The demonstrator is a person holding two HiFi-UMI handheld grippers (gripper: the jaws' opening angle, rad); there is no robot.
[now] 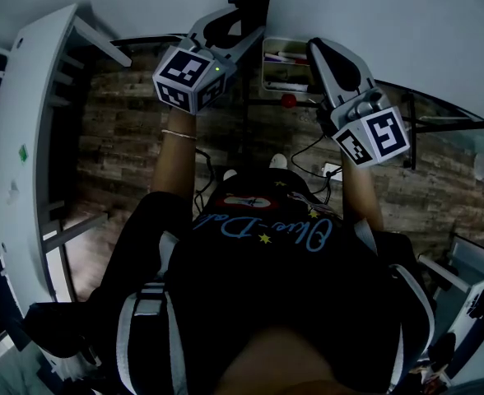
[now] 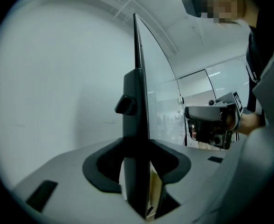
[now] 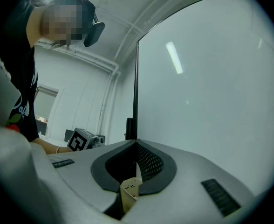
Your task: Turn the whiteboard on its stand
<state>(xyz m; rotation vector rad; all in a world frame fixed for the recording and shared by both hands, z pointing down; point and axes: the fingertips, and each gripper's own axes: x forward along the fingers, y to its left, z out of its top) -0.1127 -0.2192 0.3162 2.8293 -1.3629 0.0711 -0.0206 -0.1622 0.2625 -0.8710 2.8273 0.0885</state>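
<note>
The whiteboard (image 3: 207,87) stands far ahead of you, its glossy face filling the right of the right gripper view. Your dark shirt (image 1: 267,303) carries pale blue script, seen upside down and, as best I can tell, not readable. A white shelf unit (image 1: 28,138) stands at your left, with open wood-plank floor (image 1: 127,138) between it and you.

Both your arms reach forward, roughly level. Your left gripper (image 2: 137,157) is clamped on the dark upright (image 2: 136,106) at the board's edge, just below a knob (image 2: 124,105). To its right, your right gripper (image 3: 136,146) has its jaws pinched on the board's thin edge. A tray (image 1: 267,68) holding markers (image 1: 285,57) sits between the grippers.
</note>
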